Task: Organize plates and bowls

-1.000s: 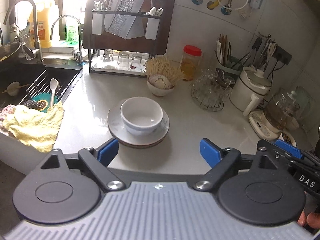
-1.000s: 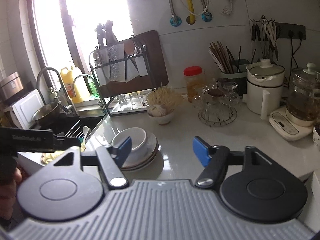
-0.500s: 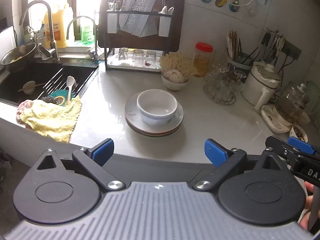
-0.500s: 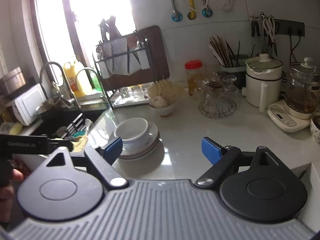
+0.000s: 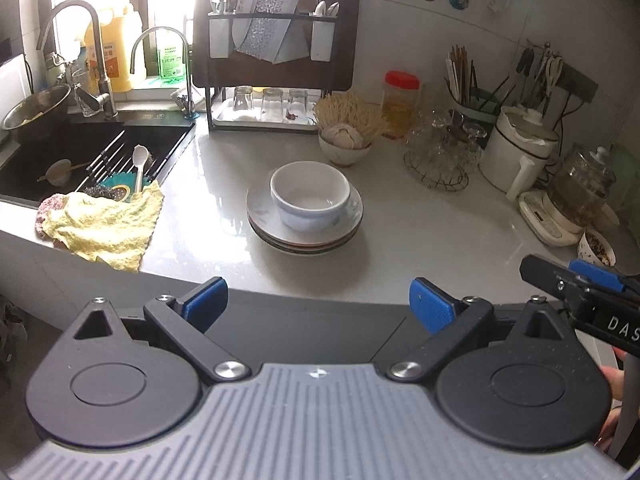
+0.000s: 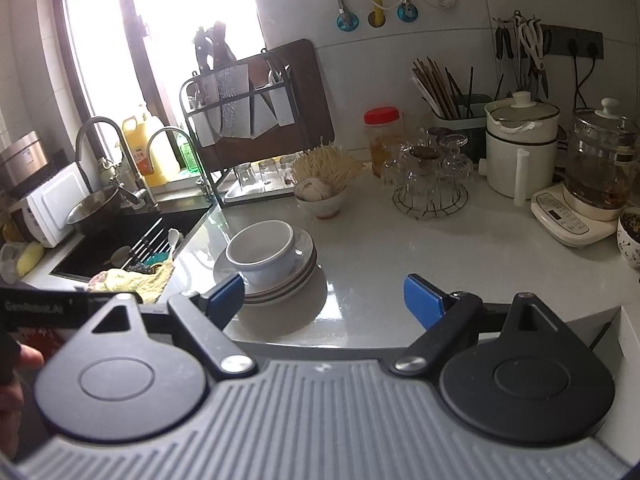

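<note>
**Both grippers hang back from the stacked dishes**

Left wrist view: the left gripper (image 5: 318,300) hovers with jaws wide apart and empty, short of the tabletop (image 5: 440,240). A white bowl (image 5: 310,196) sits on stacked plates (image 5: 304,236) mid-counter.

Right wrist view: the right gripper (image 6: 324,300) is spread and holds nothing, its left finger just before the plates (image 6: 280,280). The stacking looks done; any next move needs a fresh approach to the bowl (image 6: 262,250).

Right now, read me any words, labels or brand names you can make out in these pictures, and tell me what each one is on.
"DAS": white letters on the right gripper body, cut off by the picture edge.
"GenRobot.AI", roughly: blurred, on the left gripper's body.
Orange detergent bottle: label too small to read.
Green bottle: label print too blurred.
White cooker base: panel marks unreadable.
</note>
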`<action>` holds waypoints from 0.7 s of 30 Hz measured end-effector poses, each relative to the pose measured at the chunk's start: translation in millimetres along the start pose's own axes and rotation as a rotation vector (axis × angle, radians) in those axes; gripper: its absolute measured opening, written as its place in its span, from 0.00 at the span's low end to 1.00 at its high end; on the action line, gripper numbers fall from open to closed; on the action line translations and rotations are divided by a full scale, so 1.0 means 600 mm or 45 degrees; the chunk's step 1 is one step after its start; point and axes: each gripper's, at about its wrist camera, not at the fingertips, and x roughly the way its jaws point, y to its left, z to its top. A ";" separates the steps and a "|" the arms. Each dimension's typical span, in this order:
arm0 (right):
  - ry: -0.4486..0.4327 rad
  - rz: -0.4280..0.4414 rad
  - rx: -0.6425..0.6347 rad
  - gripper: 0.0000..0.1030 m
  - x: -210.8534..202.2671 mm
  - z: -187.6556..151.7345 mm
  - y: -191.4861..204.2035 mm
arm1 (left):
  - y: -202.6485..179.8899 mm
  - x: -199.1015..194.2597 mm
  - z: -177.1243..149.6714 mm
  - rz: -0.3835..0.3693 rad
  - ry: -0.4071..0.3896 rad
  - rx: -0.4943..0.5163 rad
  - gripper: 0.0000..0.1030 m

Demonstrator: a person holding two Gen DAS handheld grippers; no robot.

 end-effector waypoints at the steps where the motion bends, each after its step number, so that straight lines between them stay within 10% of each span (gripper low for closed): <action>1: 0.000 0.008 -0.003 0.85 0.000 -0.001 0.002 | 0.000 0.000 -0.002 0.009 0.000 0.002 0.96; 21: 0.003 0.046 0.023 0.85 0.008 -0.010 0.006 | 0.010 -0.015 -0.013 0.068 -0.035 -0.028 0.96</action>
